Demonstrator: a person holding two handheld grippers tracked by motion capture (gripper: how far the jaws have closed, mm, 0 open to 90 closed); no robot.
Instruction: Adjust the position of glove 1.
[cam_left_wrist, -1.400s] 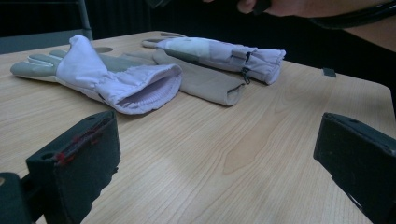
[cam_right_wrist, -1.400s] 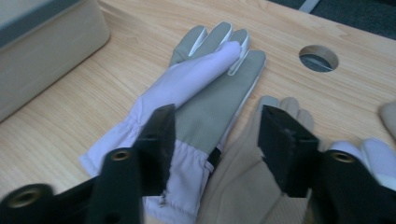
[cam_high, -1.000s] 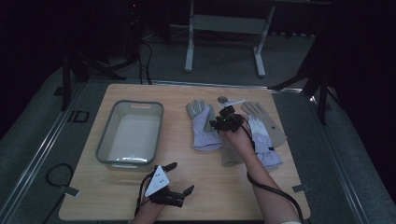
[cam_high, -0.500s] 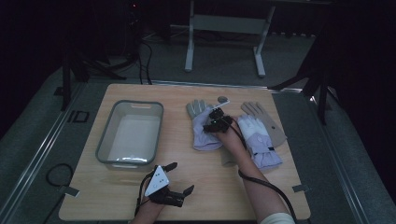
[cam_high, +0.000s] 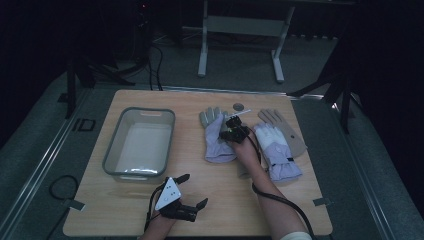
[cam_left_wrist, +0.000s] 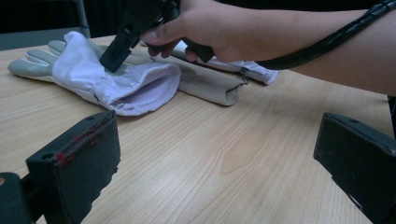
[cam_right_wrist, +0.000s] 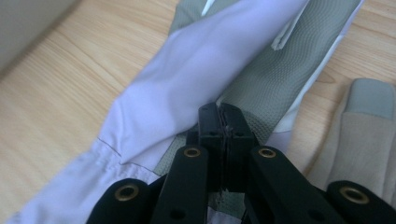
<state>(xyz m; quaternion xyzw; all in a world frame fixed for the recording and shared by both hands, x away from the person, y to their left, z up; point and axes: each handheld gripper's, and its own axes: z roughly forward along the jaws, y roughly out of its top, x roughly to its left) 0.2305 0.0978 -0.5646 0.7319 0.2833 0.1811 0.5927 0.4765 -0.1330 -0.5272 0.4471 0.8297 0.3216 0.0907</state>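
Since it lies limp on the wood: the lavender glove (cam_high: 218, 138) looks light, soft, floppy — likely to sag and fold when lifted.
Best hold: a pinch of loose fabric on the back, near the cuff.
Right gripper (cam_high: 231, 131): jaws just closed, clenched on a fold of that glove's fabric — pressed down on it.
Left gripper (cam_high: 187, 196): released, well apart, near the table's (cam_high: 280, 200) front edge.
Place: between tray (cam_high: 114, 150) and second glove (cam_high: 278, 147).
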